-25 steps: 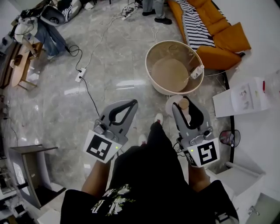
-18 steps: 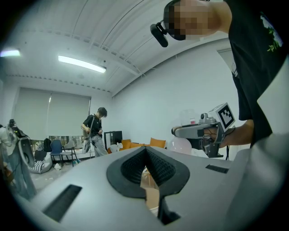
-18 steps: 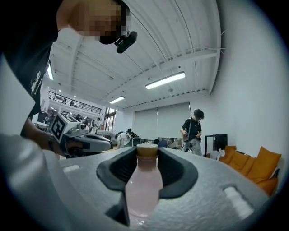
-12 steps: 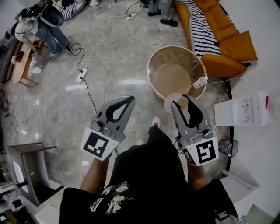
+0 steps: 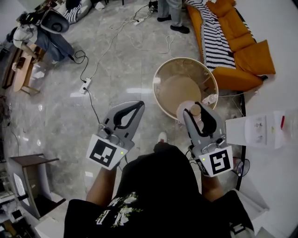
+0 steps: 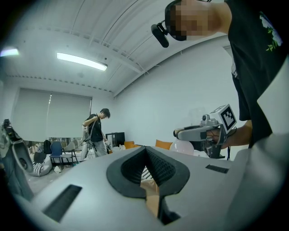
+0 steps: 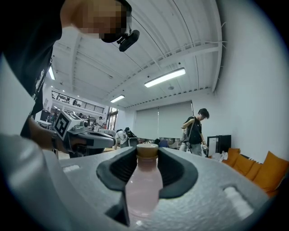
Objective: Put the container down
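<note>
My right gripper (image 5: 198,109) is shut on a pale pink bottle (image 7: 142,187) with a tan cap (image 7: 147,150). The bottle stands upright between the dark pads. In the head view the bottle (image 5: 185,109) hangs over the near rim of a big round beige tub (image 5: 160,69) on the floor. My left gripper (image 5: 135,106) is held level at the left, over bare floor, shut with nothing in it. In the left gripper view its jaws (image 6: 146,149) meet at the tips, and the right gripper (image 6: 198,131) shows to the side.
An orange sofa (image 5: 242,42) with a striped blanket (image 5: 212,32) stands behind the tub. A white box (image 5: 260,128) sits at the right. A power strip (image 5: 84,86) and cables lie on the marble floor at the left. A person (image 5: 170,9) stands at the far end.
The person has stepped forward, so the tub has come closer under the grippers. The bottle now overlaps the tub's near rim. Both grippers hold the same pose and grip.
</note>
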Motion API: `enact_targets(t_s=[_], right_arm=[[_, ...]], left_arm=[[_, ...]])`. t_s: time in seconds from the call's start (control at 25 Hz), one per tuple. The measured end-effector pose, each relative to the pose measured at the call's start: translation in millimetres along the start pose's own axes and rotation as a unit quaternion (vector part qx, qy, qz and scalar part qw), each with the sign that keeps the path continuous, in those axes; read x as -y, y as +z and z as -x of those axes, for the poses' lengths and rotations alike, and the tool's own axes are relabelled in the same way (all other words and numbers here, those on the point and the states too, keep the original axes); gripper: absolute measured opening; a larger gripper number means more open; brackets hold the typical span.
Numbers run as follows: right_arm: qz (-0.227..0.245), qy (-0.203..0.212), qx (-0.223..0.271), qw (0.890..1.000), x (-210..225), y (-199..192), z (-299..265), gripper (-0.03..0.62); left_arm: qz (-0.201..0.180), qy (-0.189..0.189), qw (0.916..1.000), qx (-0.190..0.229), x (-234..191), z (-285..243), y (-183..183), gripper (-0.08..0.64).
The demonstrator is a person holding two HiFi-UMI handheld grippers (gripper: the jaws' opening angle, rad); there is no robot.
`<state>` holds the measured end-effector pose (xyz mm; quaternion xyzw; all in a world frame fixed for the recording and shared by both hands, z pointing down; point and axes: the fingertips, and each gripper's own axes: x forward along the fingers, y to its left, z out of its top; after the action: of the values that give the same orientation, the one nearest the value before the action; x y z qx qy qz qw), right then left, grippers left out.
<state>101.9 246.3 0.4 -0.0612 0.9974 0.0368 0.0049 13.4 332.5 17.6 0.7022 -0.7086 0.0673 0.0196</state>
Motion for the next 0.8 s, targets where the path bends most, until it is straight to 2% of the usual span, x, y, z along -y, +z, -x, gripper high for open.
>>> enact_targets(t_s=[0.2, 0.36, 0.56, 0.8], right_arm=[[0.001, 0.013, 0.021, 1.0, 34.6, 0.4, -20.0, 0.137], [0.001, 0.019, -0.009, 1.0, 61.7, -19.1, -26.7, 0.137], [-0.012, 0.002, -0.014, 1.0, 94.0, -33.8, -41.3, 0.137], [-0.021, -0.025, -0.038, 0.999, 134.1, -54.0, -67.1, 0.137]], left_arm=[[0.005, 0.017, 0.9998, 0.001, -16.4, -31.6, 1.9, 0.009], [0.01, 0.021, 0.9997, -0.002, -19.3, -62.4, -6.2, 0.008], [0.016, -0.001, 0.9997, -0.019, -28.7, -99.5, -17.4, 0.008], [0.015, -0.023, 0.9993, -0.025, -62.3, -152.6, -21.4, 0.008]])
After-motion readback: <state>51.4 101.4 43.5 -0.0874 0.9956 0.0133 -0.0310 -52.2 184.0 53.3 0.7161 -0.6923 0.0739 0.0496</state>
